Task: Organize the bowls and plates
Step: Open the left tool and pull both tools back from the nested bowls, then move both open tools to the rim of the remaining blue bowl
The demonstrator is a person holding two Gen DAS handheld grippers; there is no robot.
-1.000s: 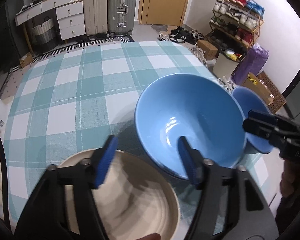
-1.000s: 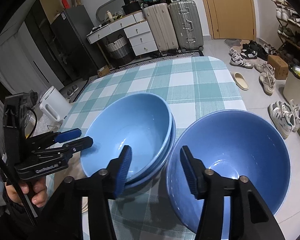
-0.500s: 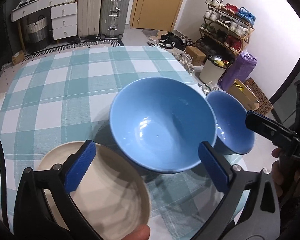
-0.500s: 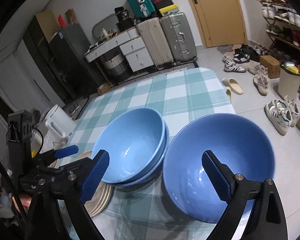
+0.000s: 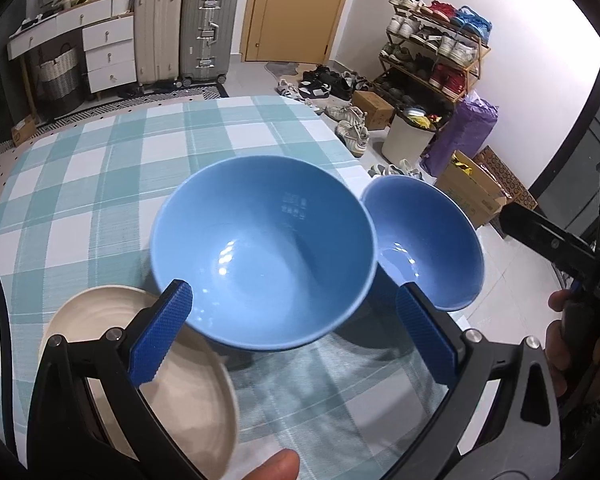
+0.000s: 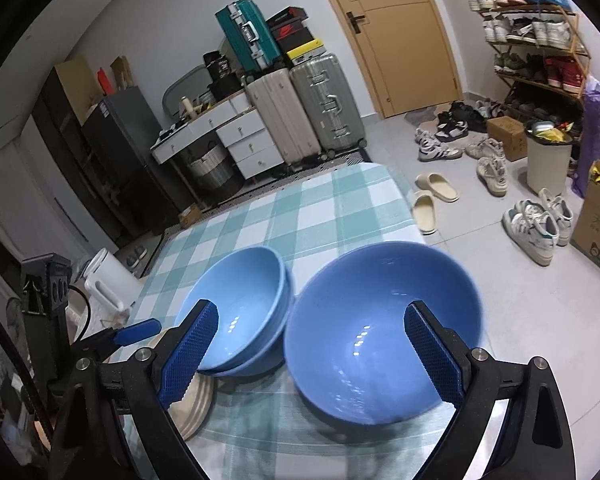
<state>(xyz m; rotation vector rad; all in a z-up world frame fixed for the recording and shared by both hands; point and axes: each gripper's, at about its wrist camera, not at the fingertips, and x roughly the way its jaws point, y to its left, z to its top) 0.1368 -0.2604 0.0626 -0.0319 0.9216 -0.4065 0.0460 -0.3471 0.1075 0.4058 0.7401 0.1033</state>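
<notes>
The left gripper point(image 5: 294, 336) has its blue fingers point(image 5: 160, 332) spread wide and holds nothing; they have just been opening, and now frame the near rim of the stacked bowls point(image 5: 262, 252) without touching. The right gripper point(image 6: 318, 354) likewise stands wide apart and empty, having just opened, its fingers point(image 6: 190, 348) either side of the single bowl point(image 6: 380, 332).

Both sets of blue bowls sit on the surface point(image 5: 100, 168), a teal-and-white checked cloth, almost rim to rim. Beige plates point(image 5: 168, 384) lie just left of the stack, partly under it.

Beyond the surface are a grey tiled floor, two suitcases point(image 5: 180, 32), white drawers point(image 5: 108, 56), a tan door point(image 5: 296, 8) and a shoe rack point(image 5: 432, 48) with loose shoes below.

Compared with a second ago, each gripper had narrower fingers around a bowl's near rim; now both have let go and drawn back, so the bowls look smaller.
</notes>
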